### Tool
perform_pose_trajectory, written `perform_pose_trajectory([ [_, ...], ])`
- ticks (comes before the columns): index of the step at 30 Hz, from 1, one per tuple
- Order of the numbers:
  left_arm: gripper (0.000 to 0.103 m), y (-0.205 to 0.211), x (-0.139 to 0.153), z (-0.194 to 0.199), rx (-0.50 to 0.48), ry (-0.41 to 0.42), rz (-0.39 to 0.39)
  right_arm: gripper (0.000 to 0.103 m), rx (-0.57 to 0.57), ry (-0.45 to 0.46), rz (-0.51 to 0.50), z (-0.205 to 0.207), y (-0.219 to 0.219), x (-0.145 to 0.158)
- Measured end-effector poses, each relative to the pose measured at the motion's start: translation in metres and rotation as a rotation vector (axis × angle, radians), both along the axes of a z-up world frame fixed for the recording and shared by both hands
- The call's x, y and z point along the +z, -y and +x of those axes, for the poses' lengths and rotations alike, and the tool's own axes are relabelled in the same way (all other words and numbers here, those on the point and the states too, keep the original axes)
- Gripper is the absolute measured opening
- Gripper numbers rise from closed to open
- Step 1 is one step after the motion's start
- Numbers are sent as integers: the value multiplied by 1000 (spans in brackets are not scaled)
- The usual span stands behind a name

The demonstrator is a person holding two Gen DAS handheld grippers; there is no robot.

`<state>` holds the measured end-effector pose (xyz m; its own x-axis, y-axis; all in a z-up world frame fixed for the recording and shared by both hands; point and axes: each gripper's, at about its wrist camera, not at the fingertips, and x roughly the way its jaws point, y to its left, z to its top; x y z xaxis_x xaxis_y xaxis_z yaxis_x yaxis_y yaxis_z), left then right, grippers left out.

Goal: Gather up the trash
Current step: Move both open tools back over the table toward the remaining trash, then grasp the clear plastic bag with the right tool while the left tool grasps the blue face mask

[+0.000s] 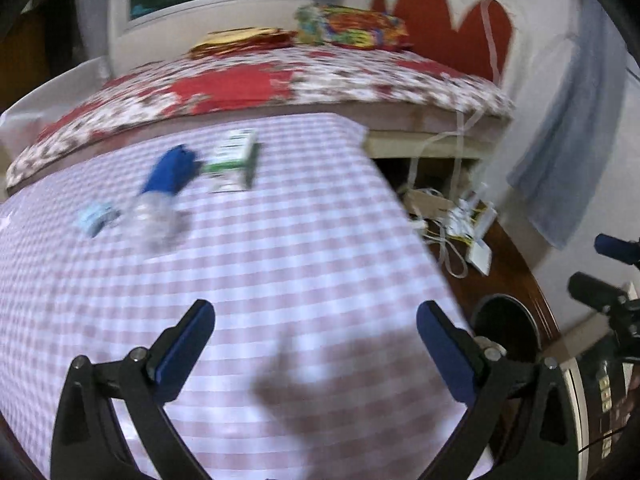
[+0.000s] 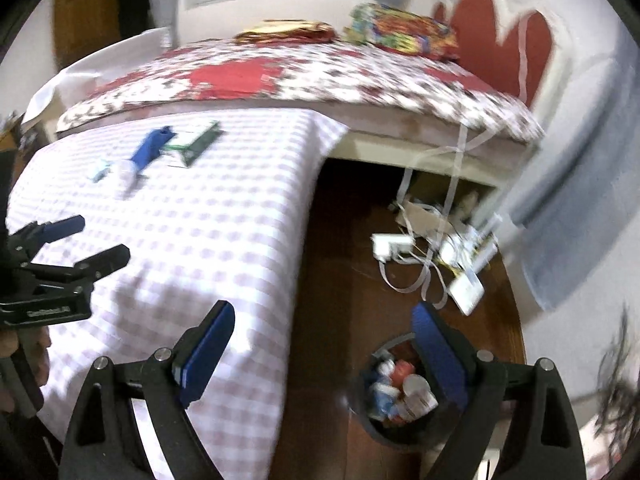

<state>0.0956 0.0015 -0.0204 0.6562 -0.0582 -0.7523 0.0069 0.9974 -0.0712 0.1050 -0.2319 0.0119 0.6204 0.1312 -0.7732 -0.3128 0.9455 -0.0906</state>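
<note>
On the pink checked table cloth [image 1: 280,248] lie a clear plastic bottle with a blue label [image 1: 164,192], a green and white carton [image 1: 234,160] and a small pale blue packet [image 1: 94,218], all at the far left. My left gripper [image 1: 316,320] hangs open and empty above the near cloth; it also shows at the left of the right wrist view [image 2: 102,236]. My right gripper [image 2: 324,320] is open and empty, over the floor beside the table. A dark trash bin [image 2: 400,392] holding several cans and cups sits on the floor under its right finger.
A bed with a red flowered cover [image 2: 300,76] stands behind the table, folded fabrics [image 2: 400,36] on it. White cables and adapters [image 2: 440,248] litter the brown floor [image 2: 340,260] by the bed. A blue cloth [image 1: 568,160] hangs on the right wall.
</note>
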Motion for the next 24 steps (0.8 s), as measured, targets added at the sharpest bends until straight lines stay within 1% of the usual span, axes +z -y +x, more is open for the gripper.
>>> perform_pose_trajectory([
  [7, 101, -83, -1, -6, 155, 10, 8, 92, 135, 20, 4, 18, -79, 22],
  [9, 101, -105, -2, -6, 192, 13, 13, 92, 173, 23, 0, 25, -103, 25],
  [12, 101, -133, -4, -5, 245, 18, 1, 92, 219, 25, -10, 37, -135, 27],
  [14, 101, -149, -9, -2, 282, 20, -7, 92, 235, 22, -12, 46, -151, 26],
  [16, 101, -160, -13, 4, 297, 14, -23, 92, 245, 16, -10, 56, -164, 24],
  [20, 98, -185, -24, 18, 326, 5, -18, 92, 262, -13, 11, 74, -184, 16],
  [24, 95, -212, -35, 26, 351, -17, 8, 92, 305, -57, 37, 93, -218, -3],
])
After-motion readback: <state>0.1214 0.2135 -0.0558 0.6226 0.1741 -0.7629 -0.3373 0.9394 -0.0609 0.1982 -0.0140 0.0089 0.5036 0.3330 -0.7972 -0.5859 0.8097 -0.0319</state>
